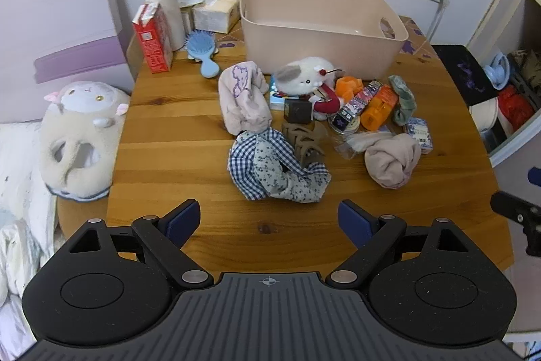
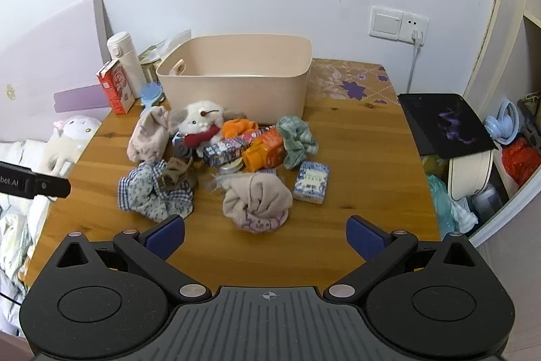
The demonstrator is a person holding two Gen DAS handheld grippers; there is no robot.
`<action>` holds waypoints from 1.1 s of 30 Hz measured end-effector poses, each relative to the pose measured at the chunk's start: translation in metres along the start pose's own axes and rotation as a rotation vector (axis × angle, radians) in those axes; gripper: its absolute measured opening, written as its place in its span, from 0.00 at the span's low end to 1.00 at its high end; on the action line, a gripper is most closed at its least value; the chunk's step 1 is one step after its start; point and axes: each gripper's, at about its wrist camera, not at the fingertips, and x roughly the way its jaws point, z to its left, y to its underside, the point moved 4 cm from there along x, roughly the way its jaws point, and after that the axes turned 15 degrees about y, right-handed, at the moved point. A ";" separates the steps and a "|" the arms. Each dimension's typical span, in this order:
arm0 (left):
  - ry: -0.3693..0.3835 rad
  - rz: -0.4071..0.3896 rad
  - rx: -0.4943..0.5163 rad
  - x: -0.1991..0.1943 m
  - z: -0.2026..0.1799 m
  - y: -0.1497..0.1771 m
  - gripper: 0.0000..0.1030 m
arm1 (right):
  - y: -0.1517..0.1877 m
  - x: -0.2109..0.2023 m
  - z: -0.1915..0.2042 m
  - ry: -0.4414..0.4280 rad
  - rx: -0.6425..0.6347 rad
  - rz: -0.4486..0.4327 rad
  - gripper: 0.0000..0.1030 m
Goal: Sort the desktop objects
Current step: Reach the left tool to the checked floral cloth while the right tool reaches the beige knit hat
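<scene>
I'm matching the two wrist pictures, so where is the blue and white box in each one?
Left wrist: blue and white box at the pile's right edge, right of centre.
Right wrist: same box near centre, right of the beige cloth.
Shared landmark: the bin behind the pile.

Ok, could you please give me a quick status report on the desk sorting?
Left gripper and right gripper open, empty, above table. Beige bin empty. Pile in front of it untouched. Nothing blocking.

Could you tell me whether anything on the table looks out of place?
Yes: the beige bin looks empty while cloths, a plush toy and small boxes sit jumbled in front of it on the table. Nothing looks spilled or broken.
</scene>
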 end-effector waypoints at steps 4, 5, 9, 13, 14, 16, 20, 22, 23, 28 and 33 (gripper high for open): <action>0.007 0.007 0.017 0.011 0.009 -0.007 0.87 | -0.006 0.012 0.008 0.017 -0.007 -0.011 1.00; 0.004 0.006 0.023 0.013 0.011 -0.010 0.87 | -0.007 0.015 0.010 0.019 -0.011 -0.012 1.00; -0.001 0.007 0.031 0.024 0.017 -0.018 0.87 | -0.009 0.031 0.017 0.033 -0.023 0.002 1.00; -0.010 0.021 0.055 0.039 0.021 -0.023 0.87 | -0.009 0.047 0.027 0.031 -0.051 0.023 1.00; -0.010 0.027 0.063 0.043 0.021 -0.024 0.87 | -0.009 0.051 0.030 0.031 -0.060 0.026 1.00; -0.011 0.037 0.066 0.050 0.023 -0.025 0.87 | -0.010 0.058 0.033 0.032 -0.076 0.027 1.00; -0.005 0.063 0.069 0.066 0.023 -0.028 0.87 | -0.011 0.075 0.039 0.035 -0.093 0.044 1.00; -0.005 0.072 0.072 0.075 0.022 -0.030 0.87 | -0.012 0.083 0.041 0.032 -0.098 0.048 1.00; -0.007 0.077 0.071 0.081 0.022 -0.031 0.87 | -0.012 0.087 0.042 0.031 -0.101 0.051 1.00; -0.012 0.097 0.051 0.106 0.026 -0.037 0.87 | -0.012 0.114 0.047 0.025 -0.124 0.080 1.00; -0.008 0.123 0.032 0.134 0.031 -0.040 0.87 | -0.013 0.138 0.050 0.033 -0.163 0.090 1.00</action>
